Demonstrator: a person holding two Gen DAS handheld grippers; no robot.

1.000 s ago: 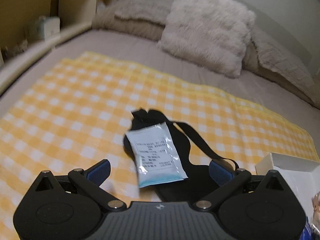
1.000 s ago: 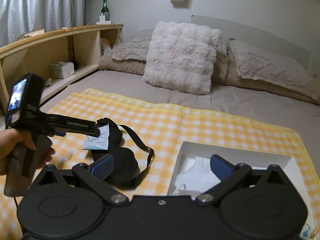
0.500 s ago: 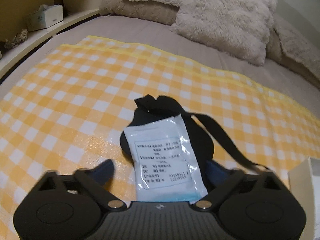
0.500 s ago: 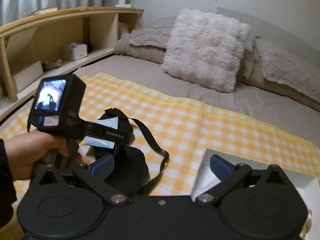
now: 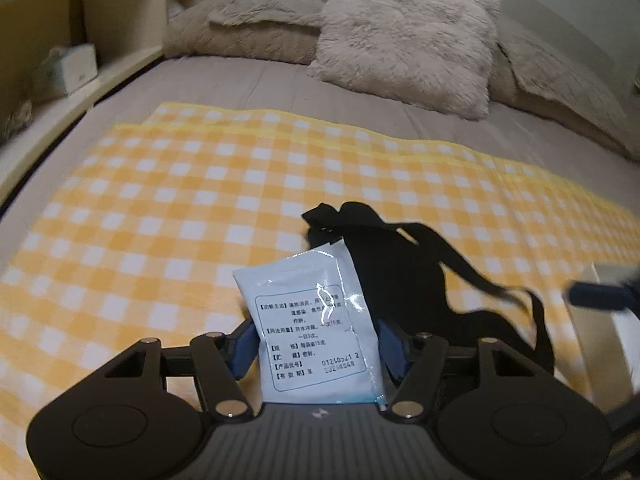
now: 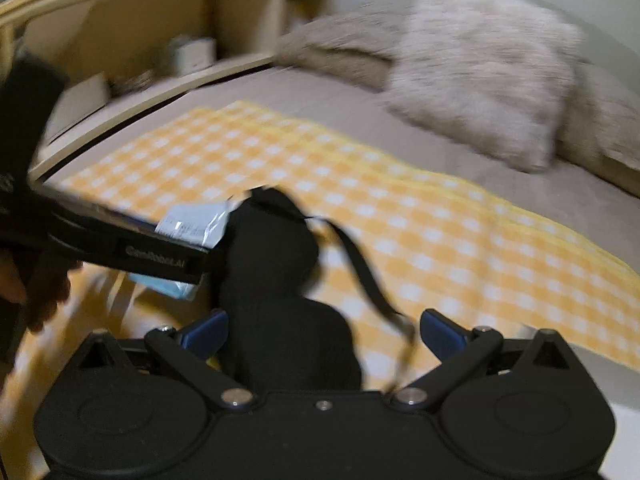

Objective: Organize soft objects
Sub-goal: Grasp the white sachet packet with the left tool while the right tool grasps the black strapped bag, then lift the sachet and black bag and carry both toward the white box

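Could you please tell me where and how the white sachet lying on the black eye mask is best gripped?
Grip the white sachet across its narrow width near its lower end, coming from that near end, as the left gripper does, its jaws closing. It is flat; its far end overlaps the black eye mask.

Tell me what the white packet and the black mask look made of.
Packet: glossy plastic or foil film, judging by the sharp glare streaks and crinkles over its printed label. Mask: matte black fabric, probably padded; it shows no shine, and its thin strap curls limply over the checked cloth.
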